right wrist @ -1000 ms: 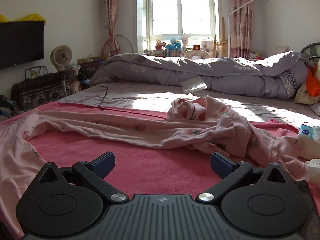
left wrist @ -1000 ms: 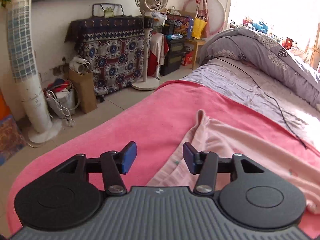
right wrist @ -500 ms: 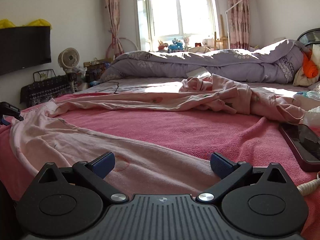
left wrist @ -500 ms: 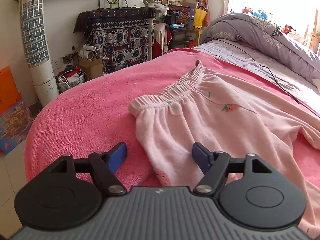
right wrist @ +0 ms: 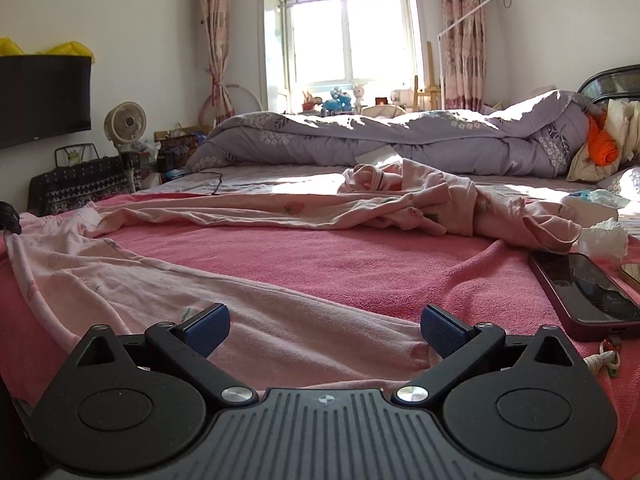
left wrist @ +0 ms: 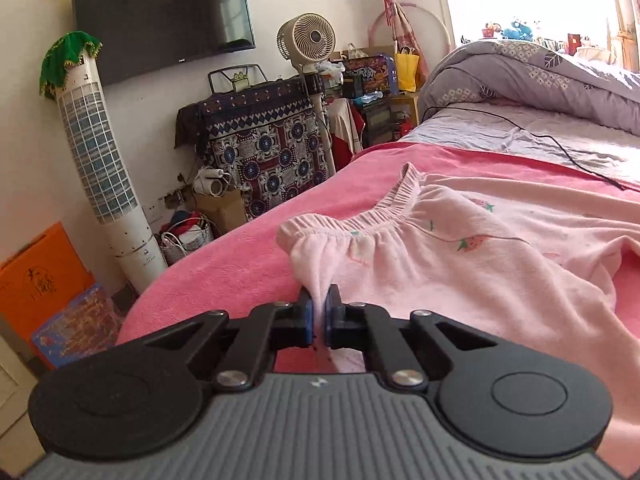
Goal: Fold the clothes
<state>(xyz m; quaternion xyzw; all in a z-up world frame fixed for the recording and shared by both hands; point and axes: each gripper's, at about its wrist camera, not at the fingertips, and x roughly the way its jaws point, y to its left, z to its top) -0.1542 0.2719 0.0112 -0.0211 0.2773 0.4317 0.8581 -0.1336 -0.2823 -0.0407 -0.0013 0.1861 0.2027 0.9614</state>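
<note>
My pink blanket [right wrist: 360, 256] covers the near part of the bed. The pink pants [left wrist: 460, 264] lie on it, waistband toward the blanket's left edge, one leg running along its near edge. My left tongs [left wrist: 319, 312] have just closed and pinch the pants' waist corner. My right tongs [right wrist: 324, 330] are wide over the pants leg. A phone [right wrist: 588, 292] lies near the blanket's right edge.

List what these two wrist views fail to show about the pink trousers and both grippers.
- Left wrist view: the pink trousers run off the right edge, hiding the legs.
- Left gripper: pads cover the pinched fabric.
- Right wrist view: right gripper body hides the trouser hem beneath.
- Phone: cut by the edge.
</note>
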